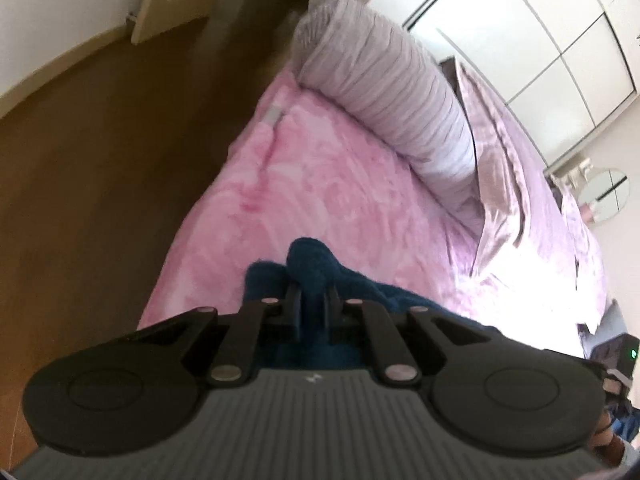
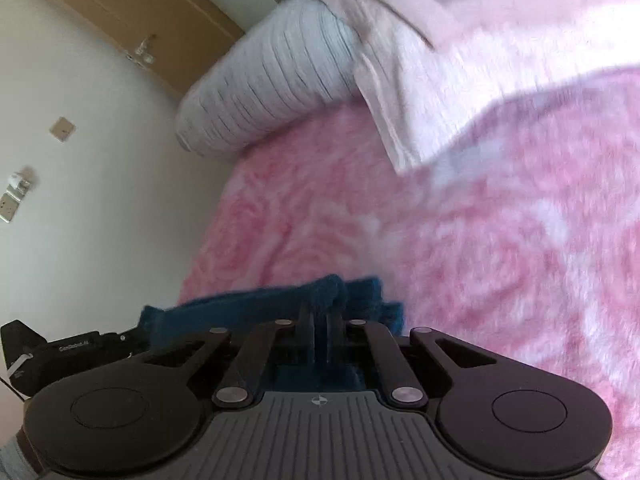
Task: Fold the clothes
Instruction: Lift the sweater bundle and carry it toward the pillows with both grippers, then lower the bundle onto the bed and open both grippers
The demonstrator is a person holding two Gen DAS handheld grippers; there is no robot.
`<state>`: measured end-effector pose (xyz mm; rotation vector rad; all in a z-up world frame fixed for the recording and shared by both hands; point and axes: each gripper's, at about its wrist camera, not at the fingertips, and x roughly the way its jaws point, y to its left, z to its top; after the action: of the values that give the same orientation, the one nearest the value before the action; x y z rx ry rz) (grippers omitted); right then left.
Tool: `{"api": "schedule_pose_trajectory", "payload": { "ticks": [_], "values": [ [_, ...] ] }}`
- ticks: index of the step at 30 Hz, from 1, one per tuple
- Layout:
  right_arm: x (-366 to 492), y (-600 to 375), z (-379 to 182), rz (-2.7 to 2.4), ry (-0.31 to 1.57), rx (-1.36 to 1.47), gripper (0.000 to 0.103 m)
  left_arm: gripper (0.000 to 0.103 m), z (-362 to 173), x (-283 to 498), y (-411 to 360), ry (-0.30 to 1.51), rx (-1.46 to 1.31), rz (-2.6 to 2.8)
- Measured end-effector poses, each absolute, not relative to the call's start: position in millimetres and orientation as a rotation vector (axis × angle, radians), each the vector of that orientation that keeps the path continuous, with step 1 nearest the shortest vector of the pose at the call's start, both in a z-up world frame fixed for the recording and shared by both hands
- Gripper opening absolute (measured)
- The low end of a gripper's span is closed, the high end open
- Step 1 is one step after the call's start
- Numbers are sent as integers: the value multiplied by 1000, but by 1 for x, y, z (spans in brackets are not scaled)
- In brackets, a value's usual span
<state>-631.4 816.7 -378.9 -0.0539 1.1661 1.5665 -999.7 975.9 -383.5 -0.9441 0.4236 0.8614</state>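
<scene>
Dark-blue fleecy garment (image 1: 320, 264), bunched and raised just above the near edge of the bed (image 1: 320, 184), pinched at two places. Left gripper (image 1: 312, 300): fingers (image 1: 294, 304) drawn nearly together with a fold of the blue cloth clamped between them. Right gripper (image 2: 320, 314): fingers (image 2: 306, 318) likewise almost closed, gripping a ridge of the same cloth, which runs leftward as a taut band toward the other gripper's body at the left edge of the right-wrist view.

Judged as mid-carry of an edge, though whether for a fold being laid over or for spreading flat cannot be told from here. To do it well: keep both pinches level and the span between them taut so the edge stays straight; move both together at one pace; lower onto the pink plush blanket (image 2: 460, 260) before loosening, since fleece on plush will likely cling and drag rather than slide; avoid letting slack hang over the bed's edge toward the wooden floor (image 1: 100, 160).

Further out: ribbed grey bolster (image 1: 384, 92) against a pale pink pillow (image 2: 412, 80), white wardrobe doors (image 1: 540, 40) beyond.

No basket, box or other container visible in either view.
</scene>
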Motion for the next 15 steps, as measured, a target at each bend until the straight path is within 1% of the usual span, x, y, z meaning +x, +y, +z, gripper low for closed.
{"api": "schedule_pose_trajectory", "payload": {
  "ticks": [1, 3, 8, 11, 12, 13, 15],
  "values": [
    [-632, 814, -376, 1568, 1126, -43, 3, 6, -382, -1003, 974, 409, -928, 881],
    [-630, 815, -382, 1517, 1112, -44, 2, 7, -384, -1009, 975, 385, -930, 910],
    [-634, 820, -400, 1403, 1090, -88, 2, 9, -404, -1007, 979, 417, -966, 947],
    [-642, 826, -407, 1382, 1107, -124, 3, 13, -405, -999, 981, 445, -953, 960],
    [-643, 827, -405, 1378, 1115, -125, 3, 16, -402, -997, 982, 462, -951, 961],
    [-647, 820, -398, 1389, 1104, -143, 3, 24, -397, -996, 983, 474, -952, 968],
    [-655, 805, -384, 1409, 1083, -178, 17, 33, -384, -997, 980, 493, -949, 1003]
  ]
}}
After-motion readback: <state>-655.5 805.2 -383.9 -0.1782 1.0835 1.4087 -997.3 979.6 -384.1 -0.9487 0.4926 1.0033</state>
